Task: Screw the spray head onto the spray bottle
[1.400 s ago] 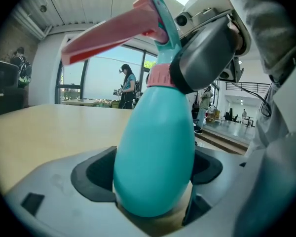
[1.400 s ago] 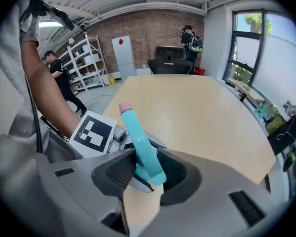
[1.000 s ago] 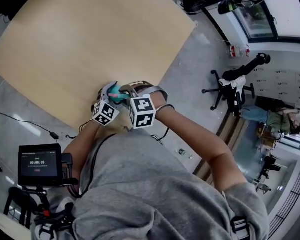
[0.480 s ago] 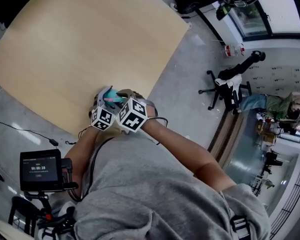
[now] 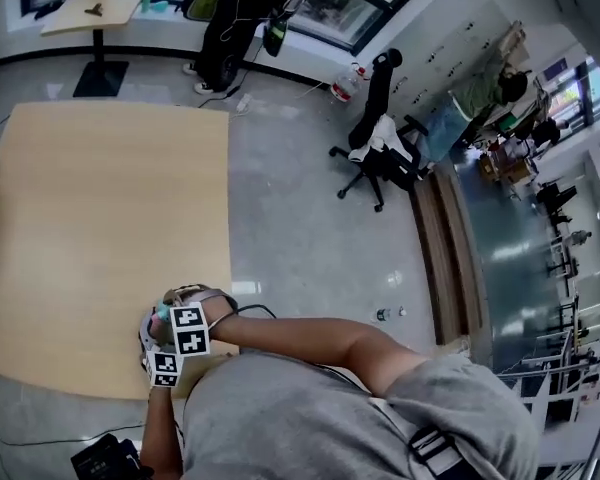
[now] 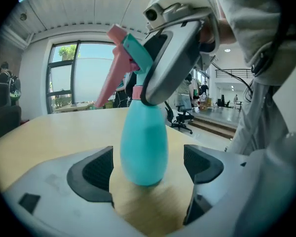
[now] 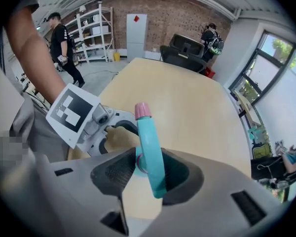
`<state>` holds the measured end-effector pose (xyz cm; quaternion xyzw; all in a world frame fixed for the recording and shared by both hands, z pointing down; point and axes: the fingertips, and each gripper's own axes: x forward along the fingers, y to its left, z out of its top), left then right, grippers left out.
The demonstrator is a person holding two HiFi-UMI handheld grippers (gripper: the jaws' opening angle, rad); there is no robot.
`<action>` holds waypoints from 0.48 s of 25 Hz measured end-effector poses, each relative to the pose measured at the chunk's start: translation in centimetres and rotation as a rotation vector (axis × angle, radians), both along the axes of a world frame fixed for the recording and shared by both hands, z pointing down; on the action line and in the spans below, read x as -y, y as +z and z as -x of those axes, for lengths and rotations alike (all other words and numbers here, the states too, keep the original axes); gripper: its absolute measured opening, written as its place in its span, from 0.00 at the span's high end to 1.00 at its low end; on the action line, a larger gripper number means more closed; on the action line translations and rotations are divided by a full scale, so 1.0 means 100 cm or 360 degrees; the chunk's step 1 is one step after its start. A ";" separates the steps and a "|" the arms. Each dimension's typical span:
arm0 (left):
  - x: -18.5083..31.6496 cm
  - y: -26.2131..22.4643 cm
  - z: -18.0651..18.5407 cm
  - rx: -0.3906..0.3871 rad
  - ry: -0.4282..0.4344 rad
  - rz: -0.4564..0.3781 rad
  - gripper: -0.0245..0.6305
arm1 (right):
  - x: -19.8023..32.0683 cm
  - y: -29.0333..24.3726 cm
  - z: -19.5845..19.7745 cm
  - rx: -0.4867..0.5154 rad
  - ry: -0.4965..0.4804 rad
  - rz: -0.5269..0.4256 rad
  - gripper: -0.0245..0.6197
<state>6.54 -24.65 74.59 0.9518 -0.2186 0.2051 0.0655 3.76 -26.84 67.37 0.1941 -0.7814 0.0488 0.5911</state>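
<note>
The jaws of the right gripper (image 7: 149, 174) have just been closing and are clamped on the spray head (image 7: 147, 142), which is seated atop the teal spray bottle (image 6: 144, 142). The bottle is stood on the counter (image 6: 54, 132), near its edge, between the parted jaws of the left gripper (image 6: 149, 166), whose pads are held clear of it.

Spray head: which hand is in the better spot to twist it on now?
Right. The right gripper has just been closing its jaws and now clamps the spray head, which sits on the bottle. The left gripper only brackets the bottle, its pads apart from it.
</note>
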 end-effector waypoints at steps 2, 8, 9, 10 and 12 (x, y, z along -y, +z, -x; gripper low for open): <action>-0.012 -0.004 0.016 0.0031 0.0025 -0.0020 0.32 | -0.005 0.002 0.003 -0.0014 -0.0030 -0.0005 0.74; -0.024 -0.028 0.060 0.0120 -0.0009 -0.0002 0.32 | -0.006 -0.011 0.004 -0.0038 -0.0138 0.0012 0.74; -0.021 -0.030 0.072 0.0146 -0.0026 -0.0020 0.32 | -0.004 -0.011 0.008 -0.0021 -0.0143 0.0007 0.74; -0.019 -0.032 0.085 0.0168 -0.0055 -0.0034 0.32 | -0.005 -0.011 0.013 0.0001 -0.0147 0.0001 0.73; -0.024 -0.036 0.104 0.0178 -0.0141 -0.0034 0.32 | -0.012 -0.013 0.017 0.0050 -0.0152 -0.0013 0.72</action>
